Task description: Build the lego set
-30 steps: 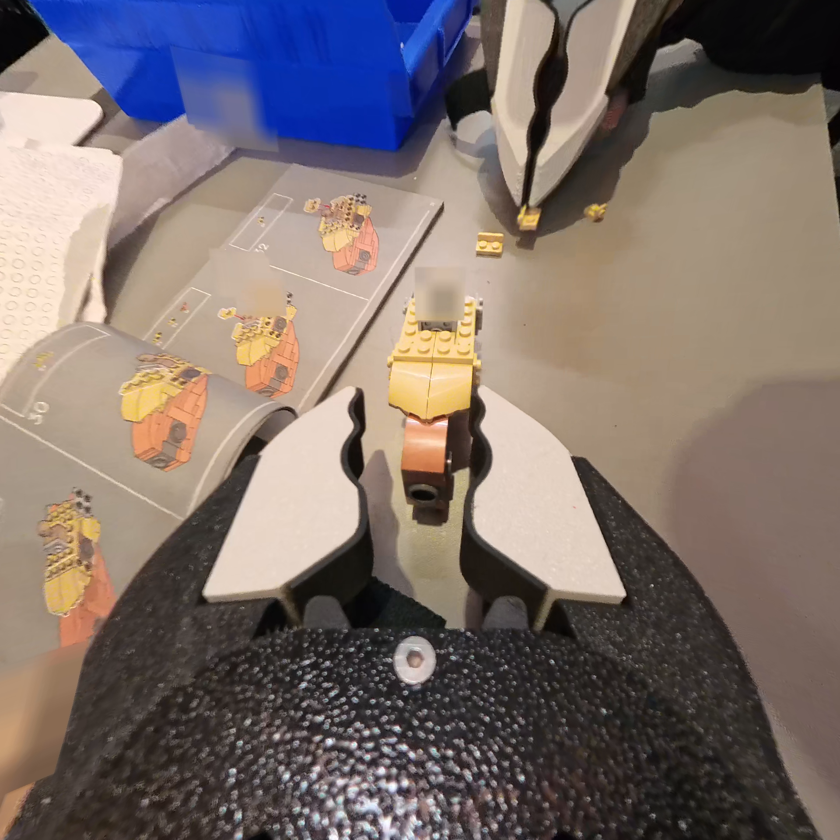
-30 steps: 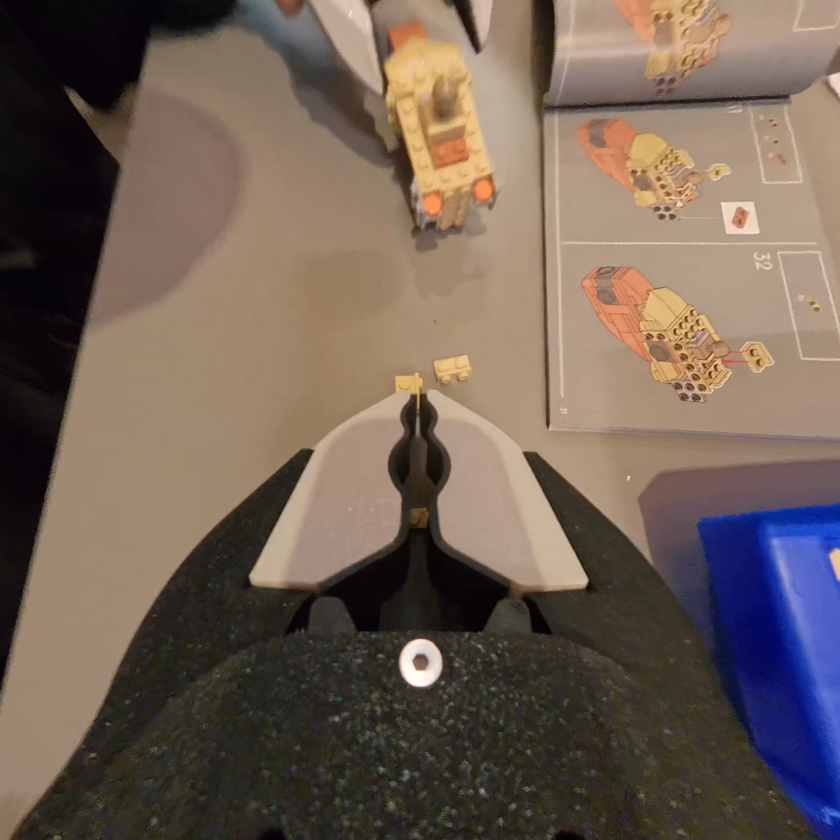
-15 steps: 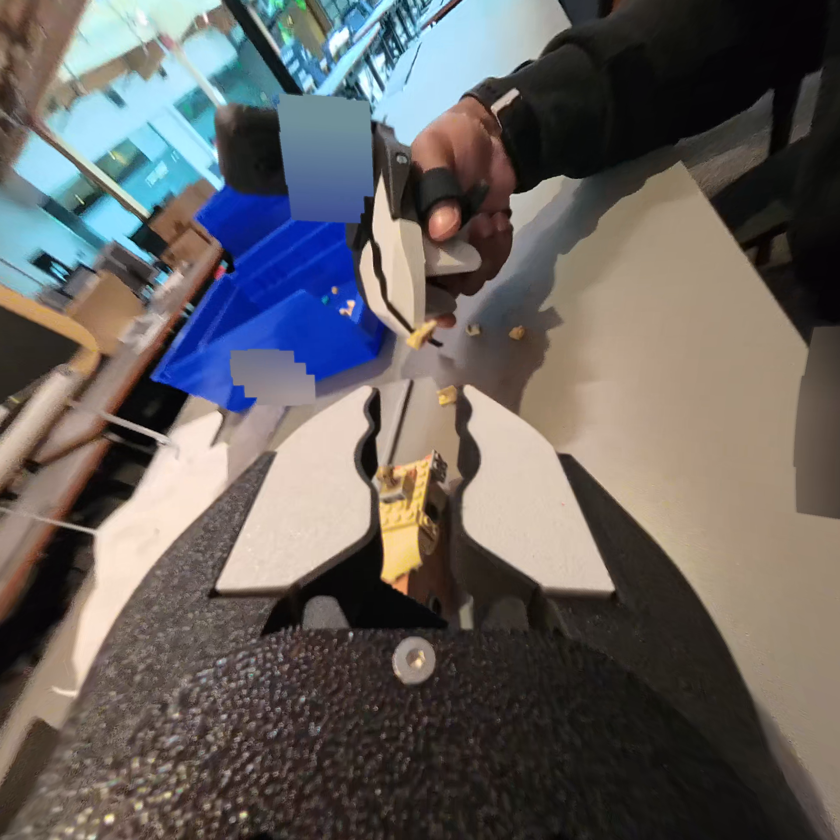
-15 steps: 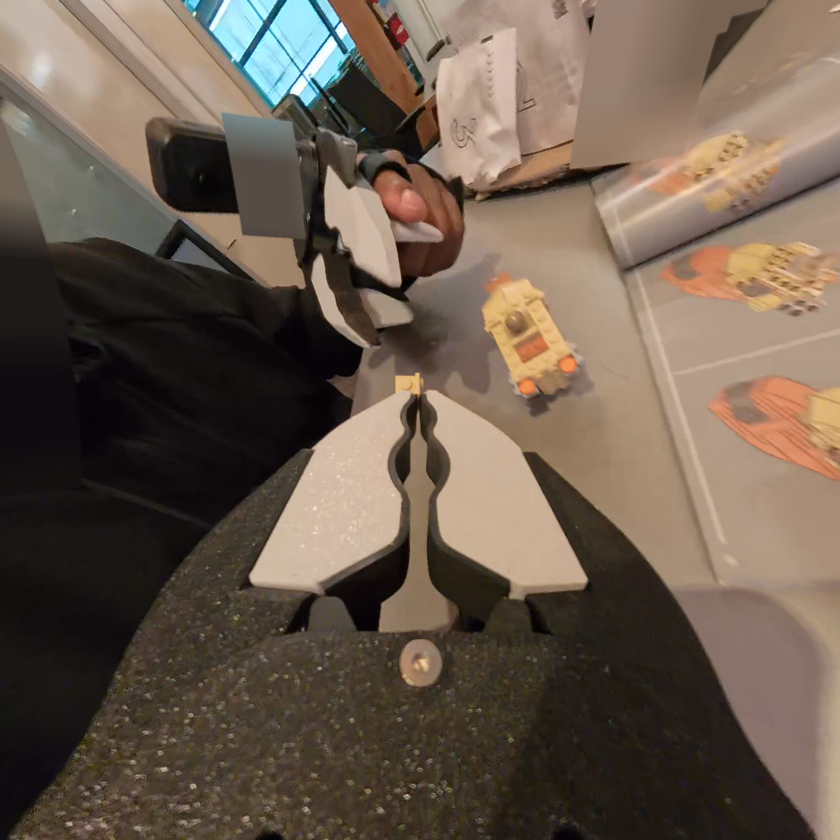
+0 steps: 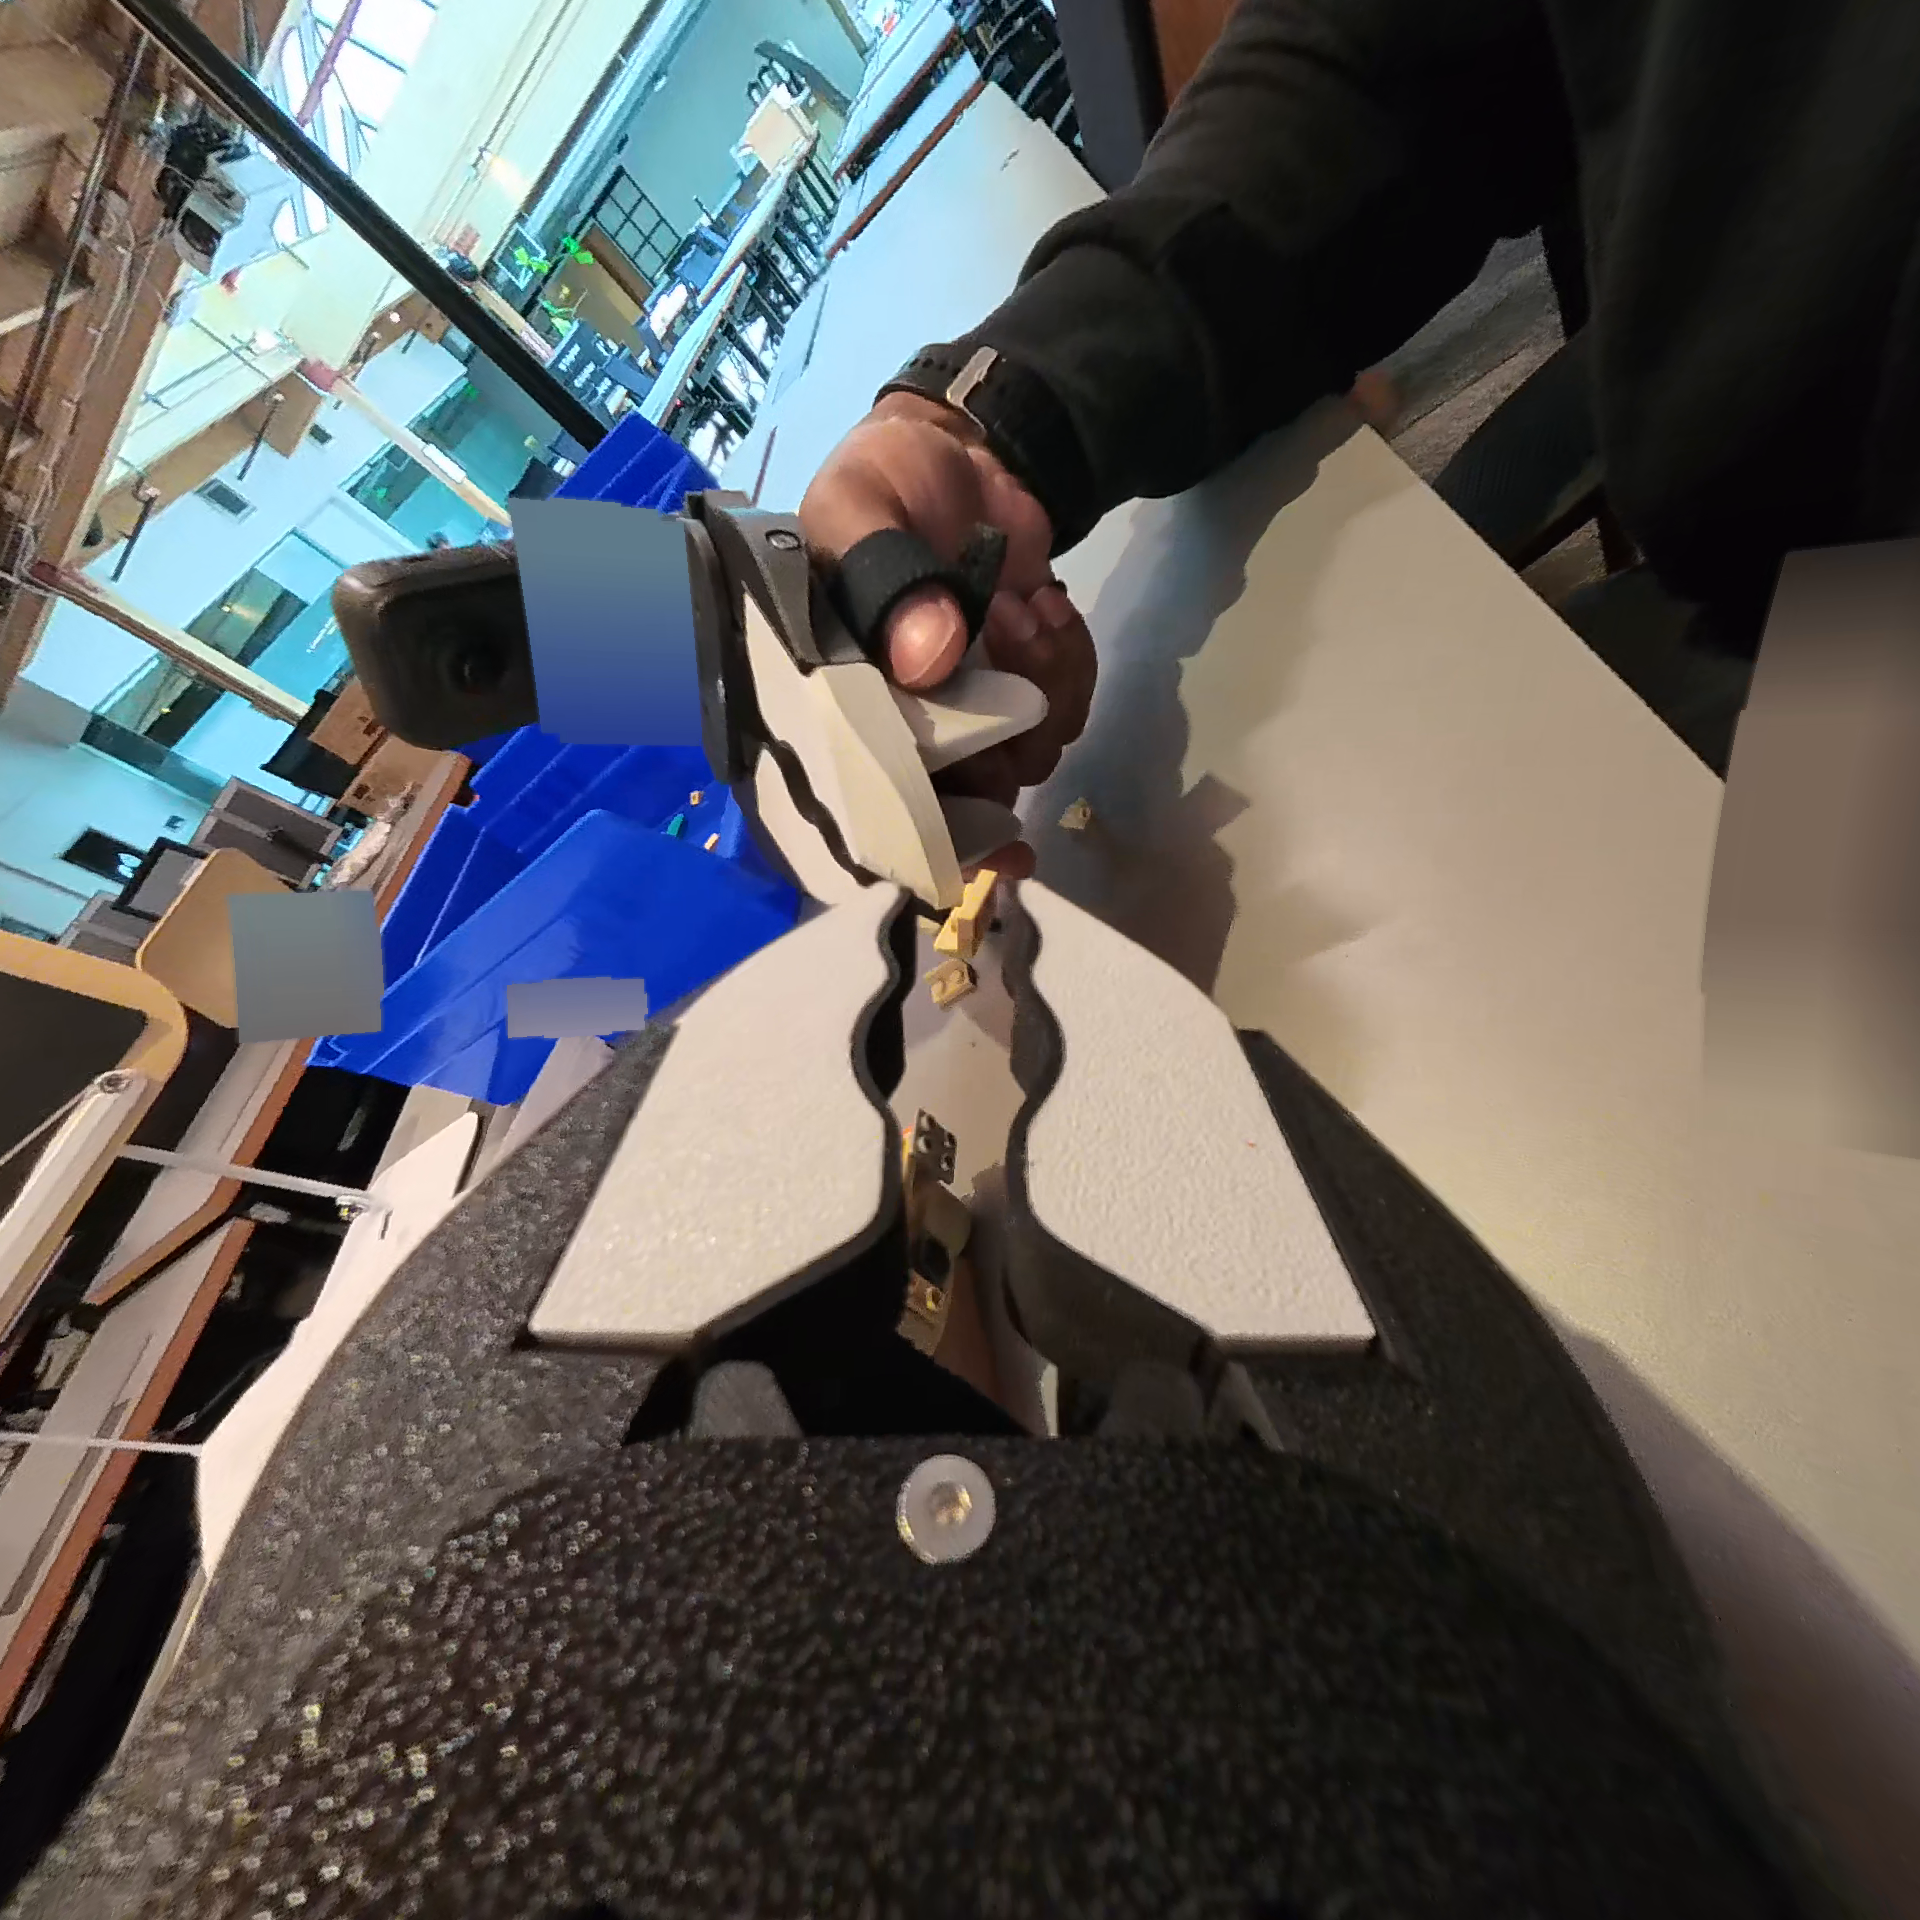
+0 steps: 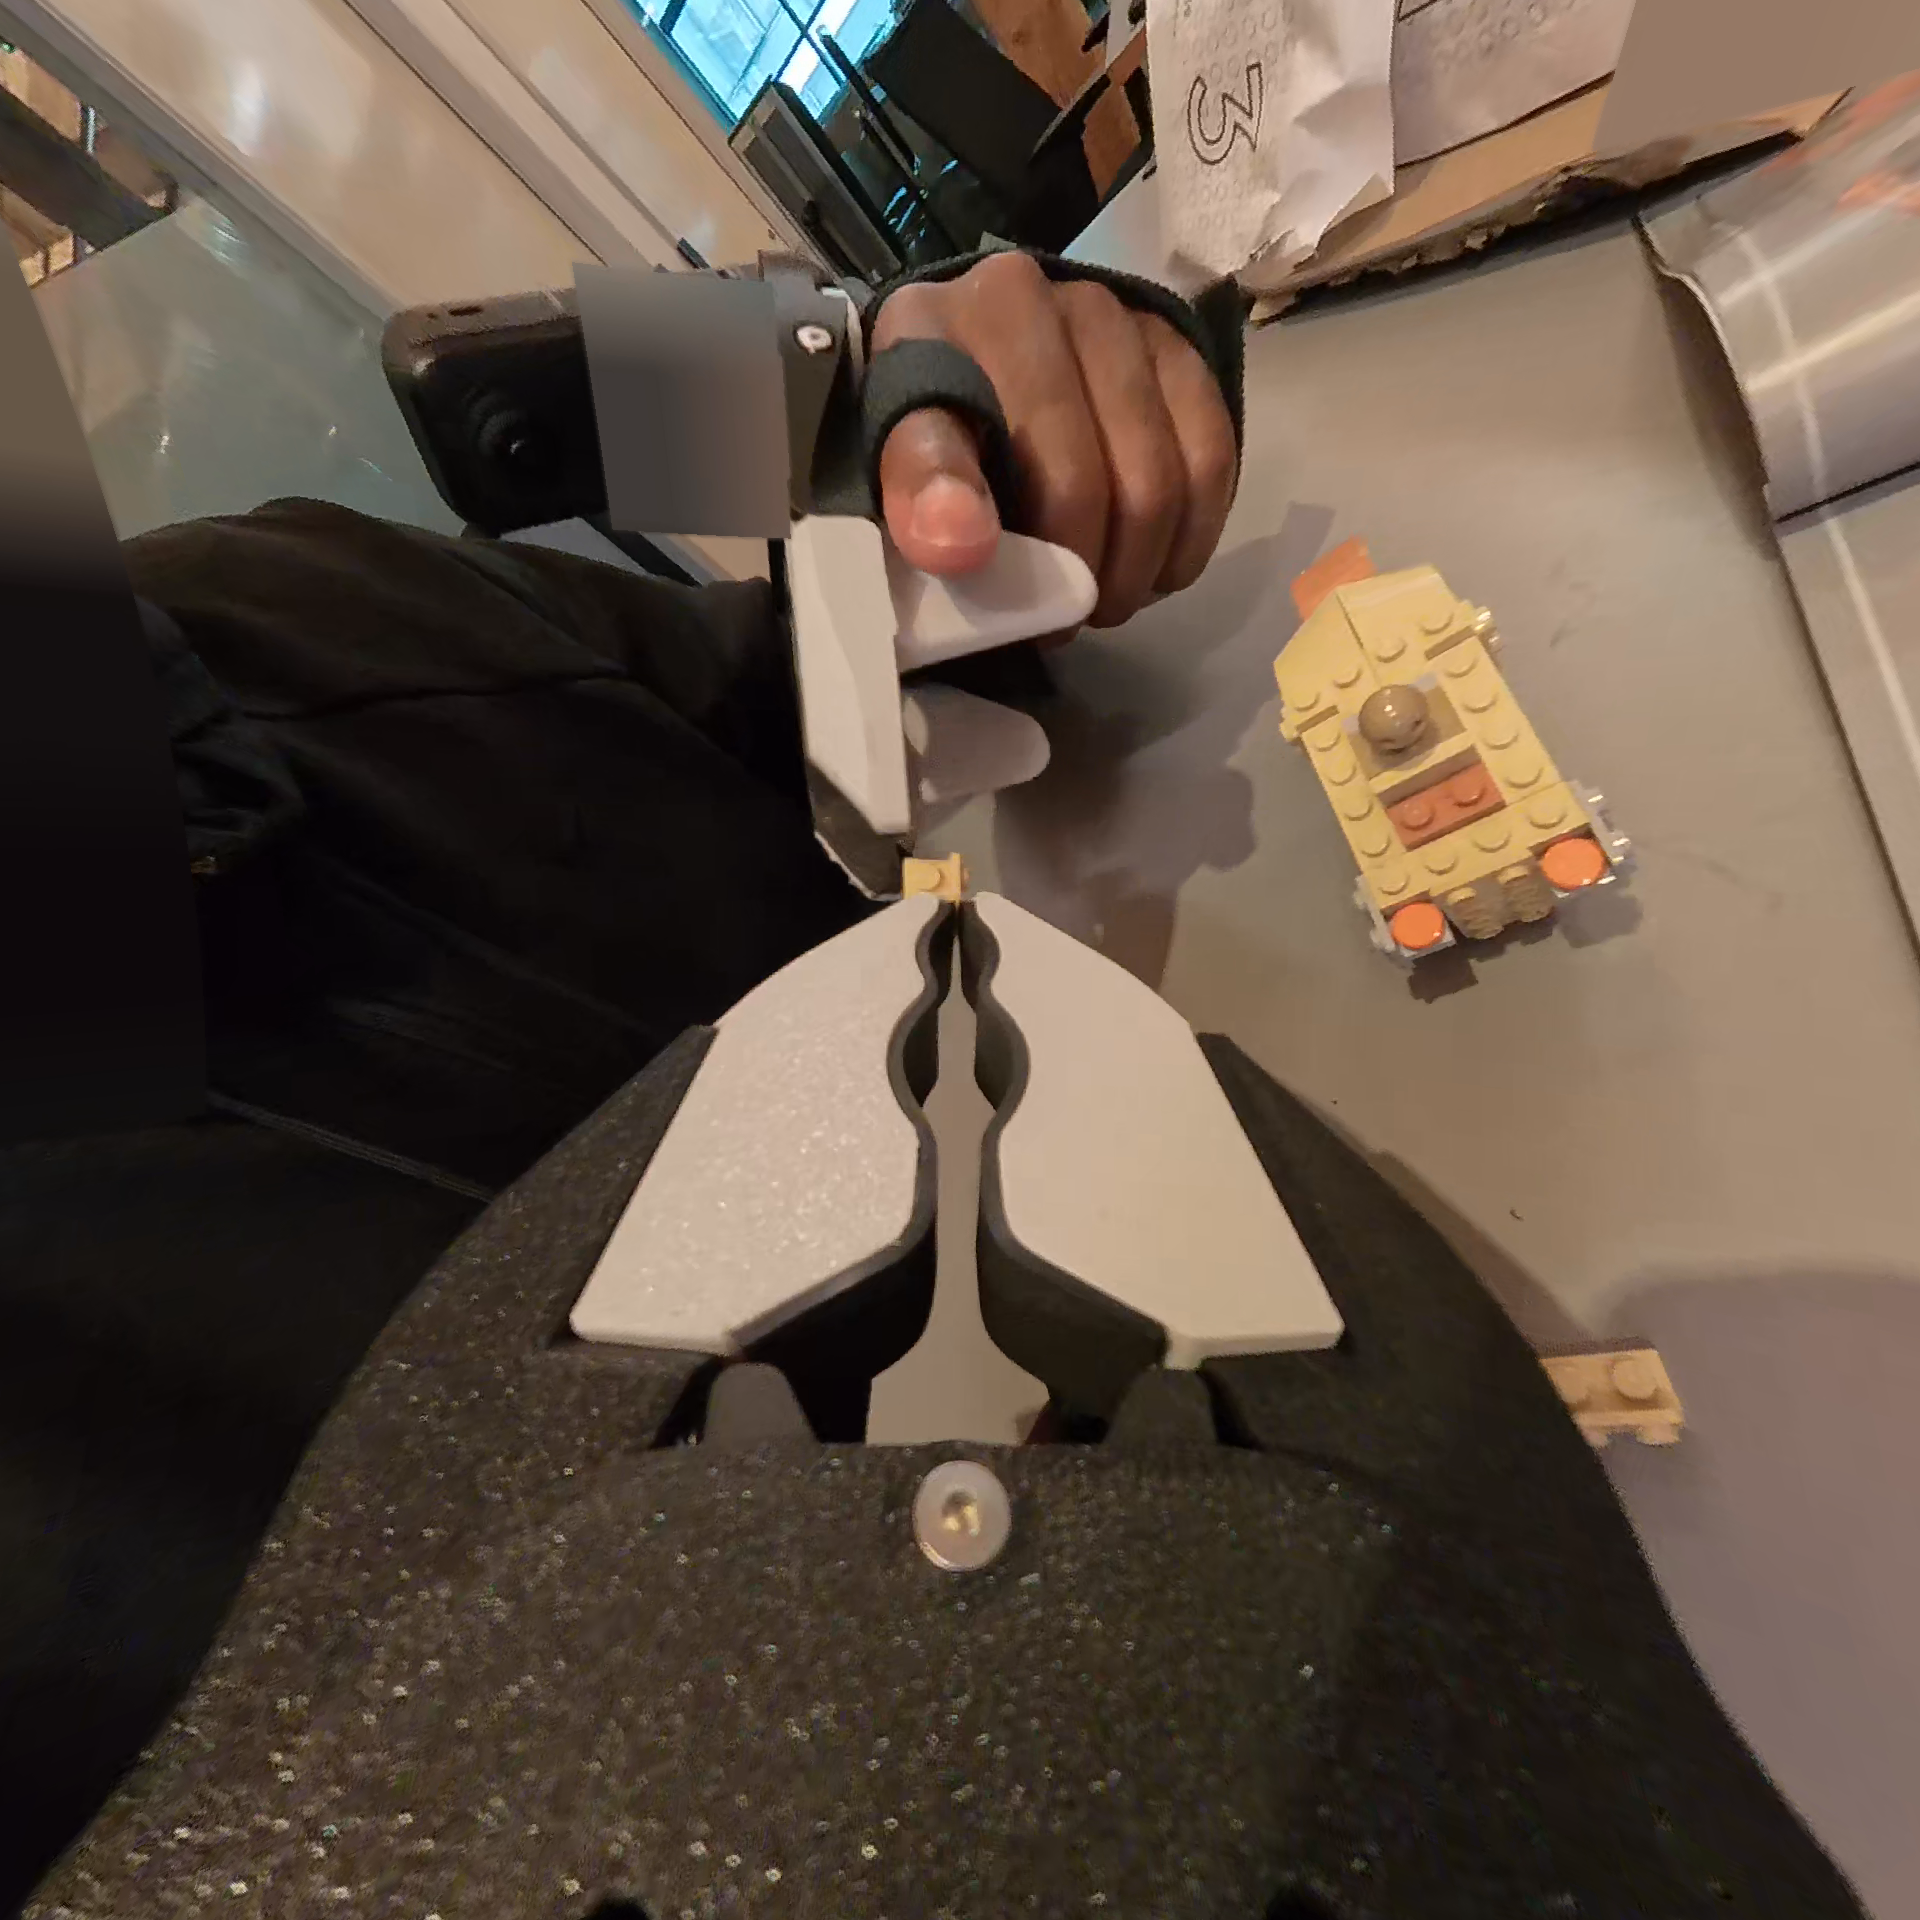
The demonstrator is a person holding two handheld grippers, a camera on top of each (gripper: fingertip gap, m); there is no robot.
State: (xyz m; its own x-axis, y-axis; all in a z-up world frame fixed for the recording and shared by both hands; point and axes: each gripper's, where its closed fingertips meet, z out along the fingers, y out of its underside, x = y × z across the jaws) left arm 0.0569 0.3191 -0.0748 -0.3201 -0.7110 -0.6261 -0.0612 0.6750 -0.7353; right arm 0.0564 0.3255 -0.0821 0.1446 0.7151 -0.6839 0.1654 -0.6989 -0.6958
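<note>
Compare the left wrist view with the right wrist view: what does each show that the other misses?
Only the left wrist view shows the stacked blue bins. Only the right wrist view shows the grey booklet pages, a white paper bag and the whole top of the lego model, lying on the table with neither tool gripping it. Both show the small tan piece pinched at the tips of the right tool, close to the open left tool. The left view catches only a sliver of the model.

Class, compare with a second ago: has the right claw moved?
Yes. The right claw, shut on a small tan plate, has risen off the grey table, away from the loose tan plate lying there, toward the left claw.
</note>
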